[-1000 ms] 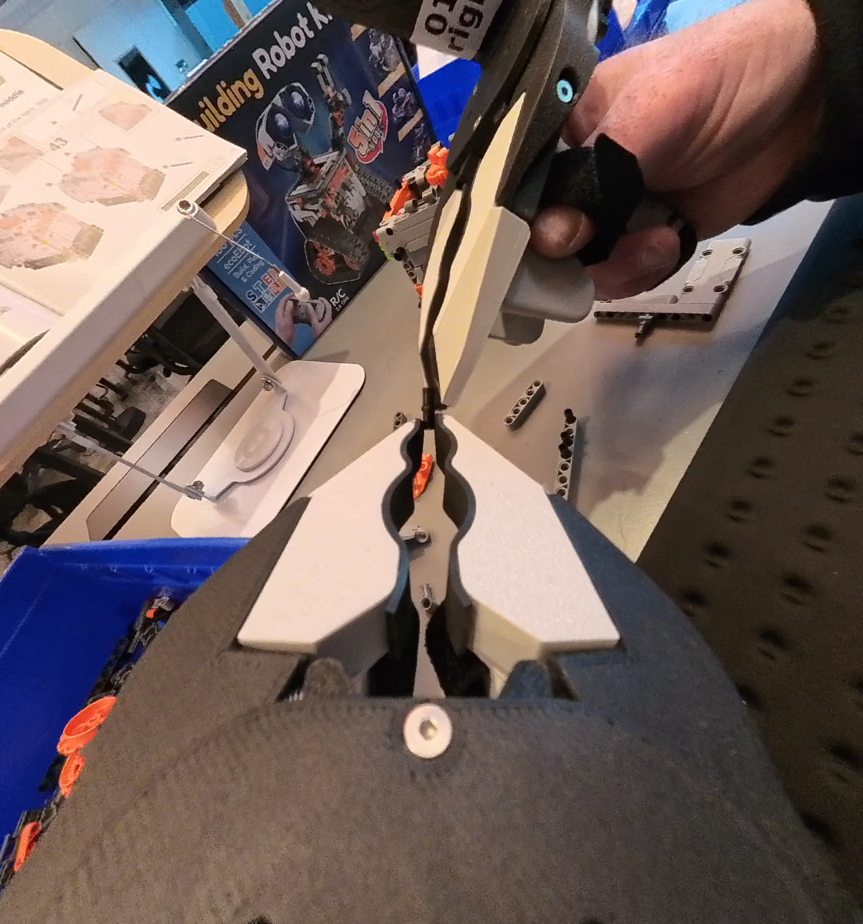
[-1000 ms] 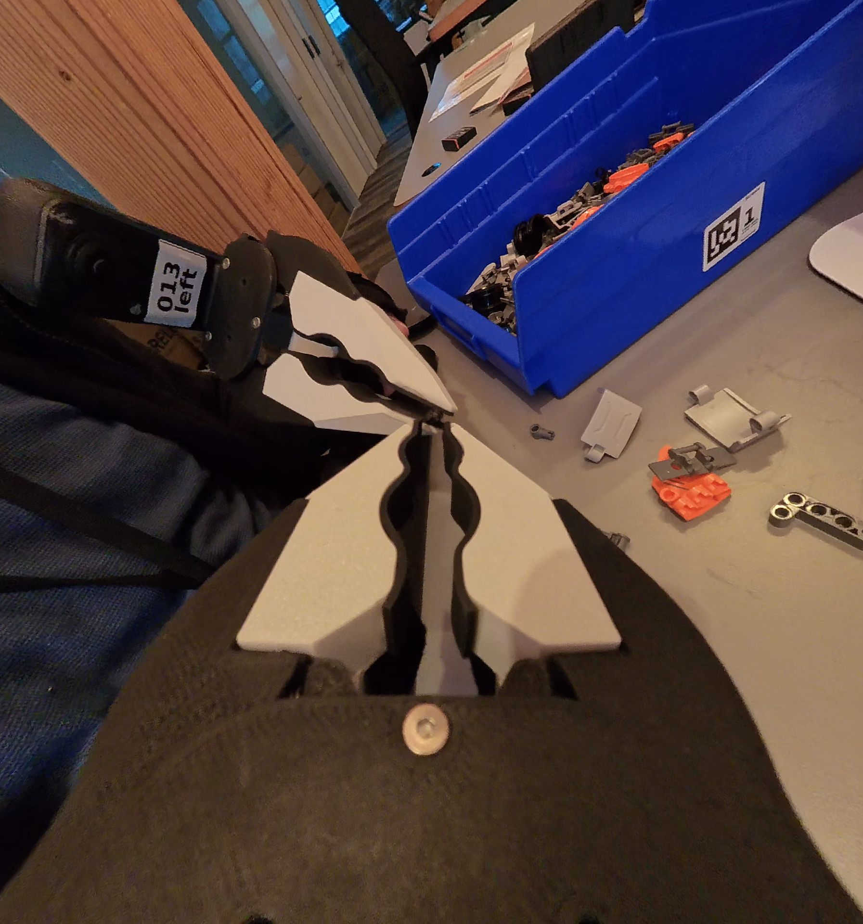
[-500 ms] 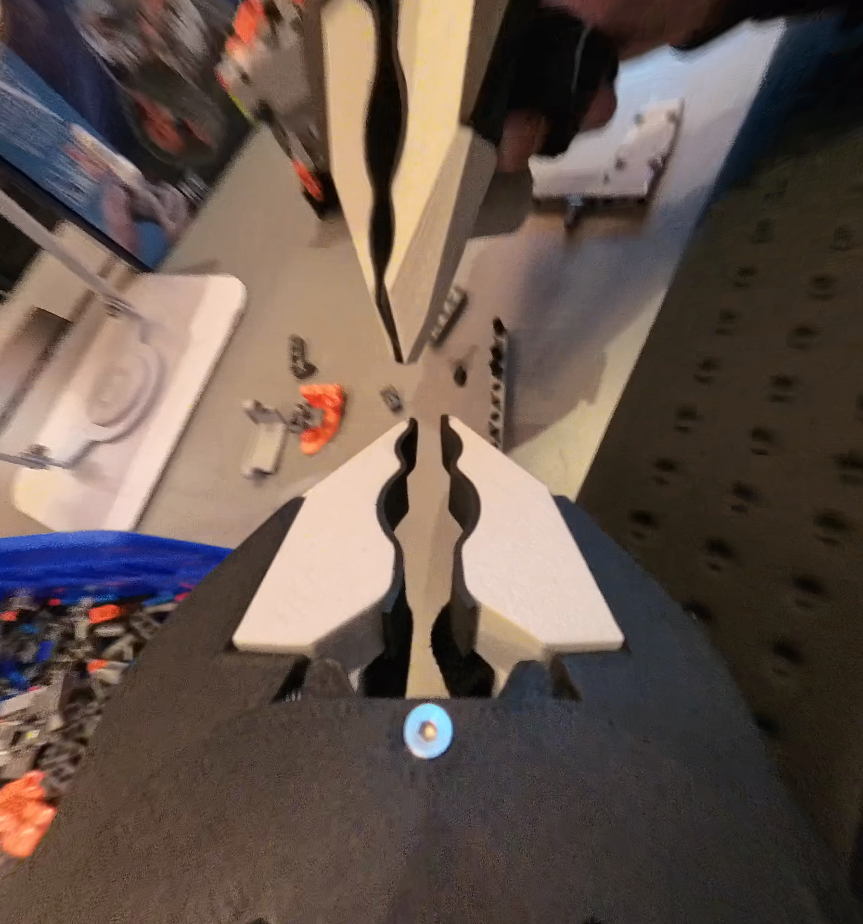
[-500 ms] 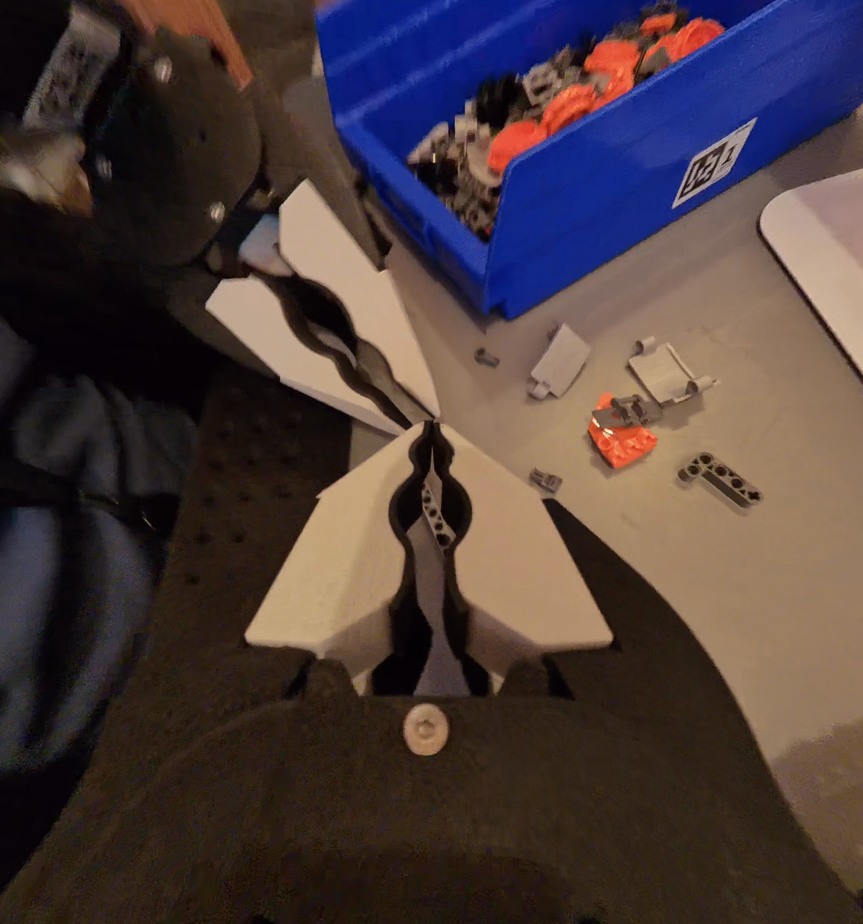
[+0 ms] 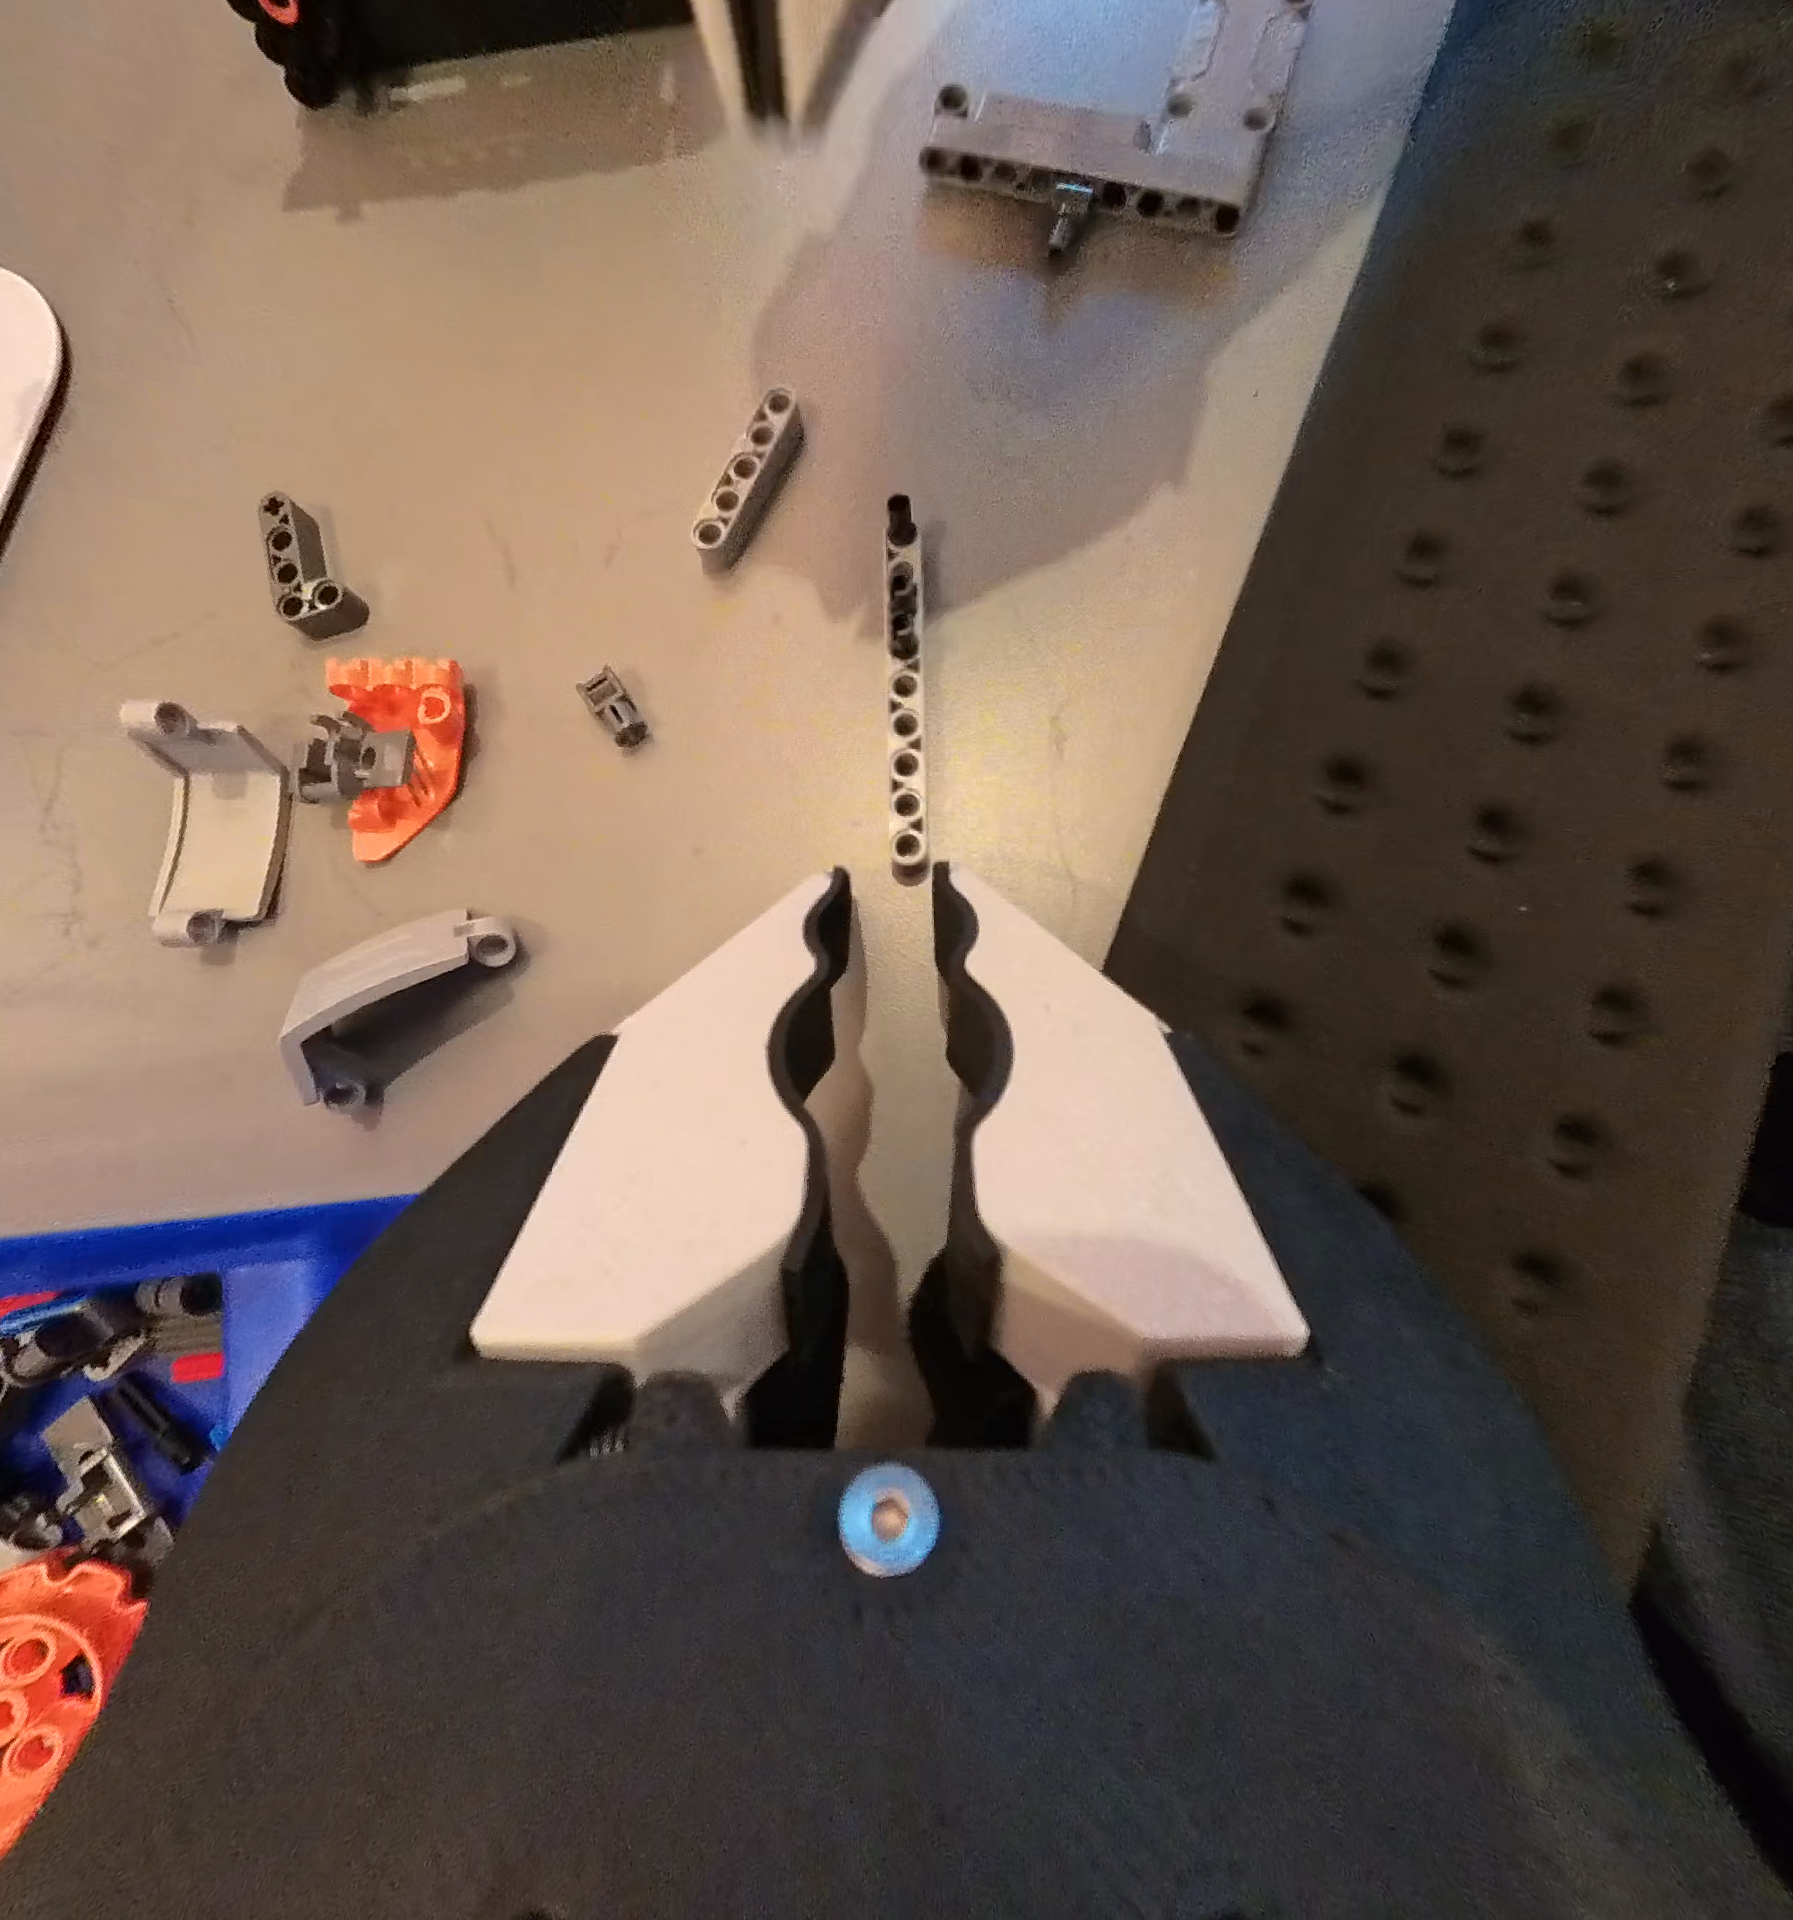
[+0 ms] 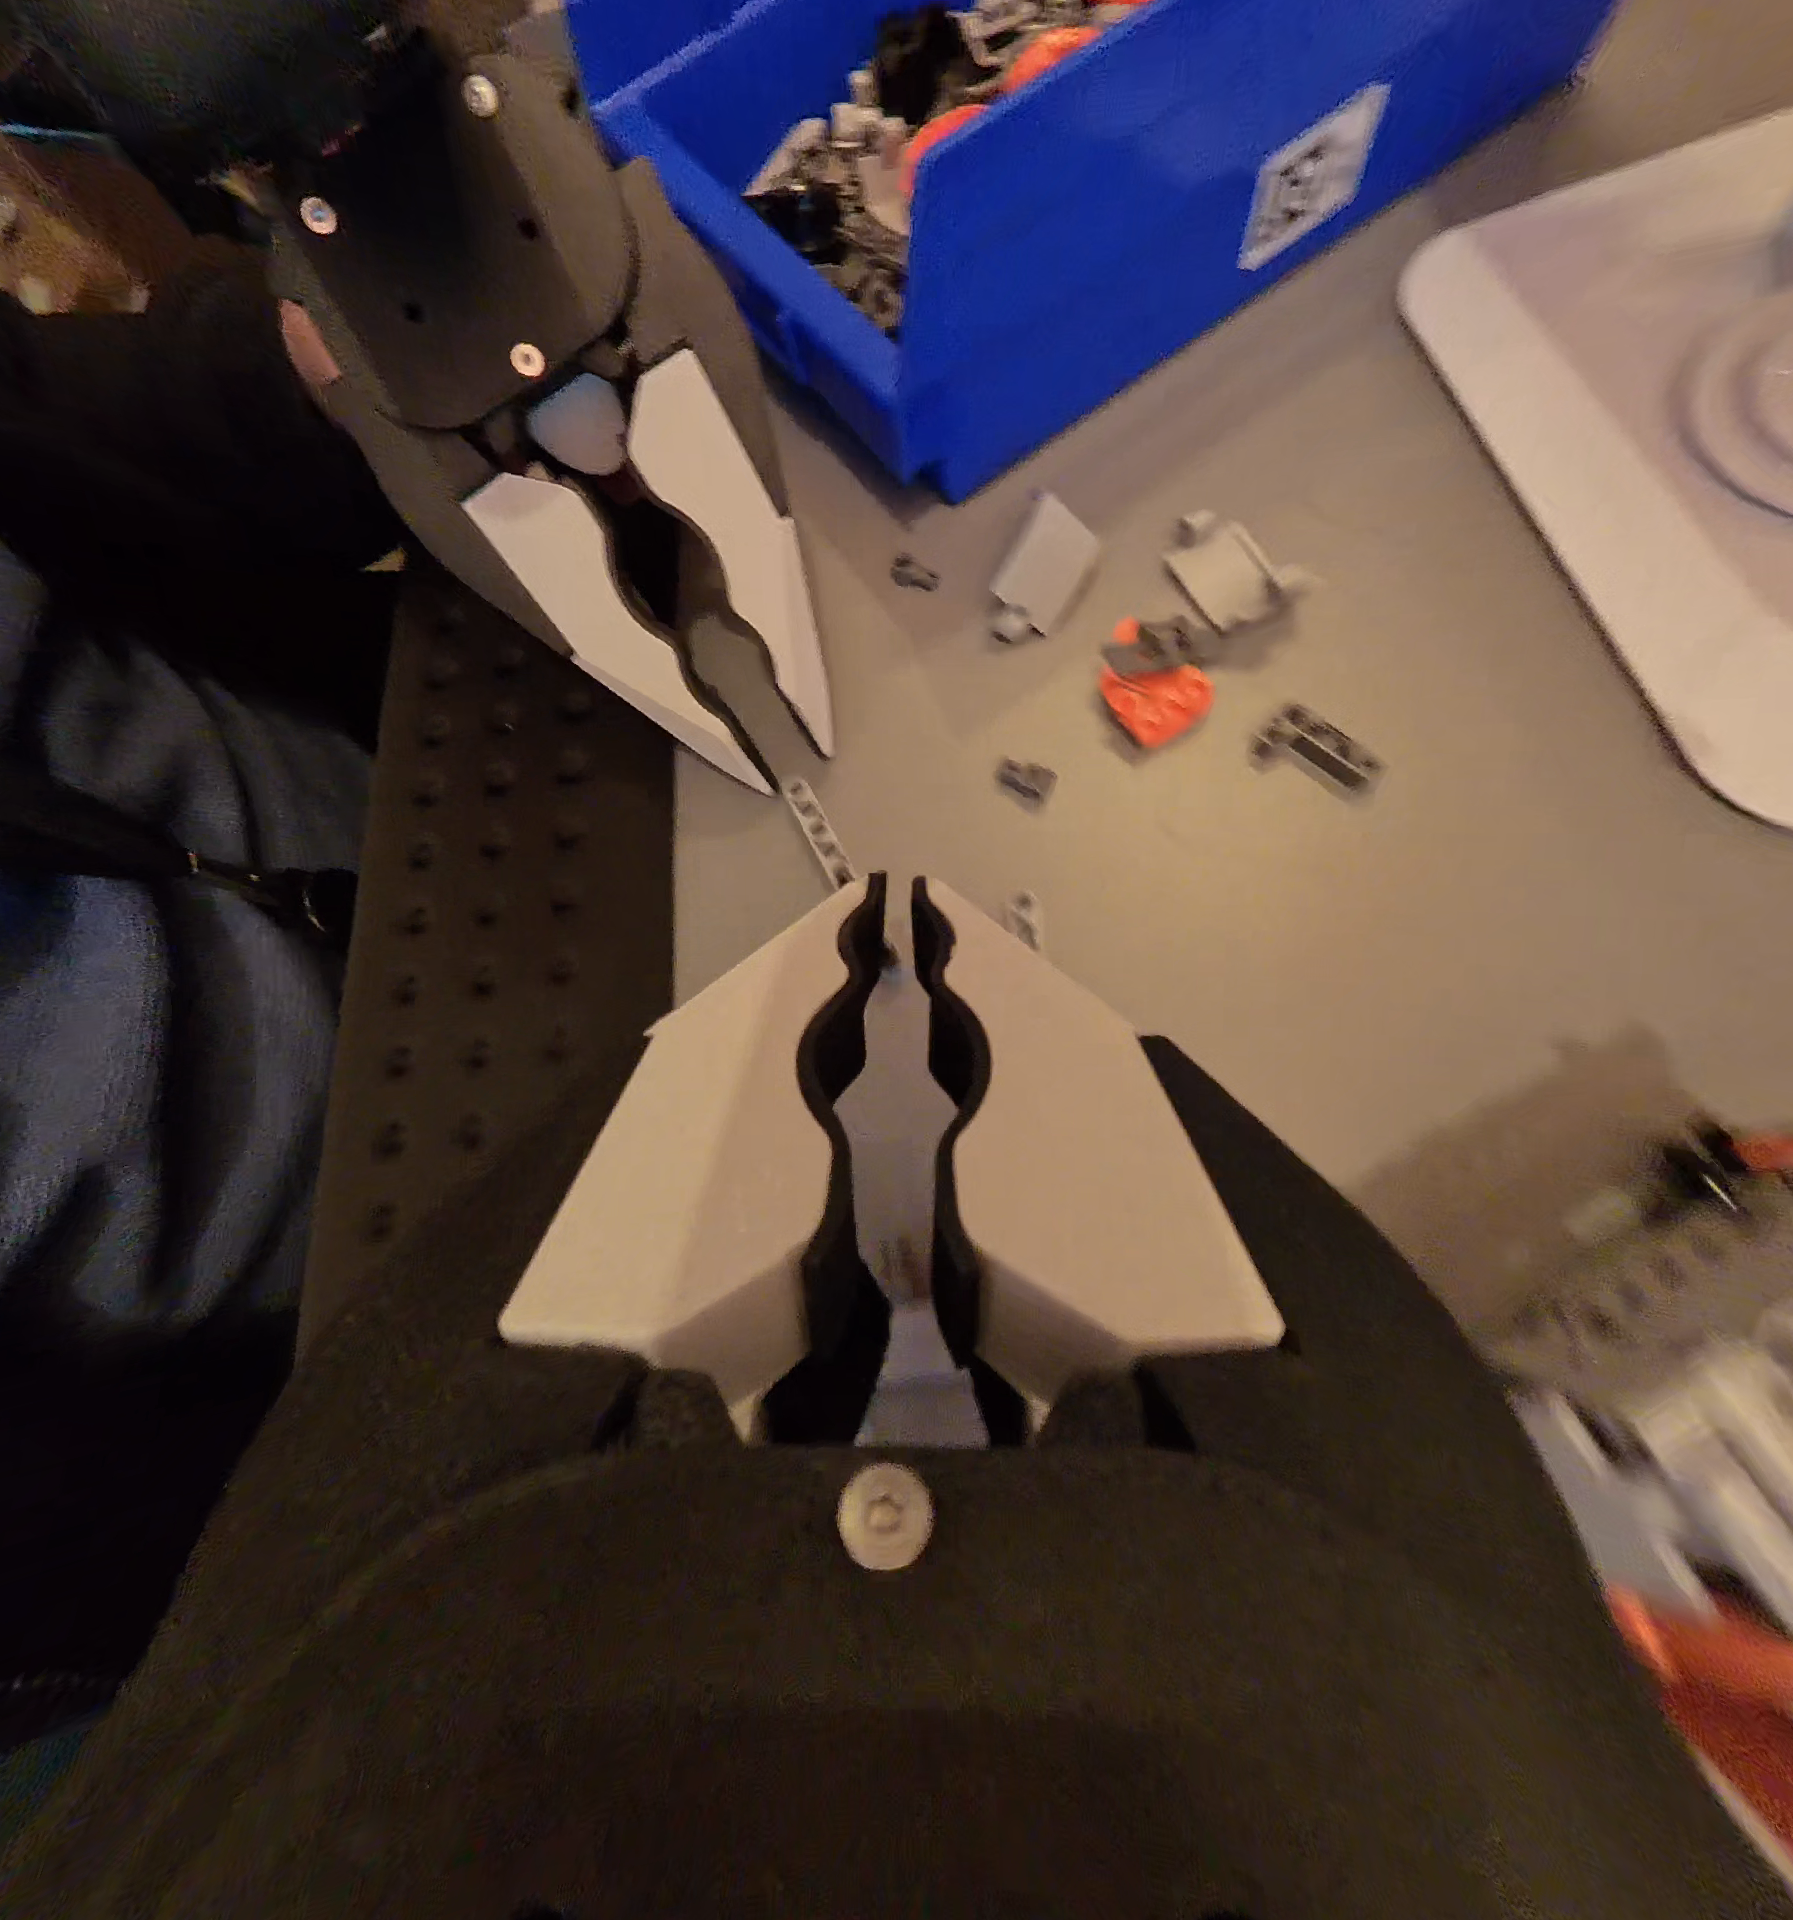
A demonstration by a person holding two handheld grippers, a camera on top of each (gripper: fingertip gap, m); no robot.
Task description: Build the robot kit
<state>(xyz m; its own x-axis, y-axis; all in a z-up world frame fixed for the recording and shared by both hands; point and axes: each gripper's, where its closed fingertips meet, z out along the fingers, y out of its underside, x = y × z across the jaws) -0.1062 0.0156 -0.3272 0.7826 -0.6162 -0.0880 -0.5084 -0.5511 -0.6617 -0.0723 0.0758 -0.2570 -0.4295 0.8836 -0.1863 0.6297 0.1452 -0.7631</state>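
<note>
Fingers on your left gripper [image 5: 890, 878] stand slightly parted with nothing between them, their tips just short of the near end of a long grey holed beam [image 5: 904, 707] that lies flat on the grey table [image 5: 518, 353] close to its edge. Your right gripper [image 6: 894, 888] is also parted by a narrow gap and holds nothing; it hangs over the far end of that same beam, which shows between the two grippers' tips. To the left of the beam lie a shorter grey beam [image 5: 748, 480], a dark angled piece [image 5: 302, 566], an orange part [image 5: 398, 764] and two curved grey panels [image 5: 214, 821]. A blue bin [image 6: 1079, 208] of mixed parts sits beyond them.
</note>
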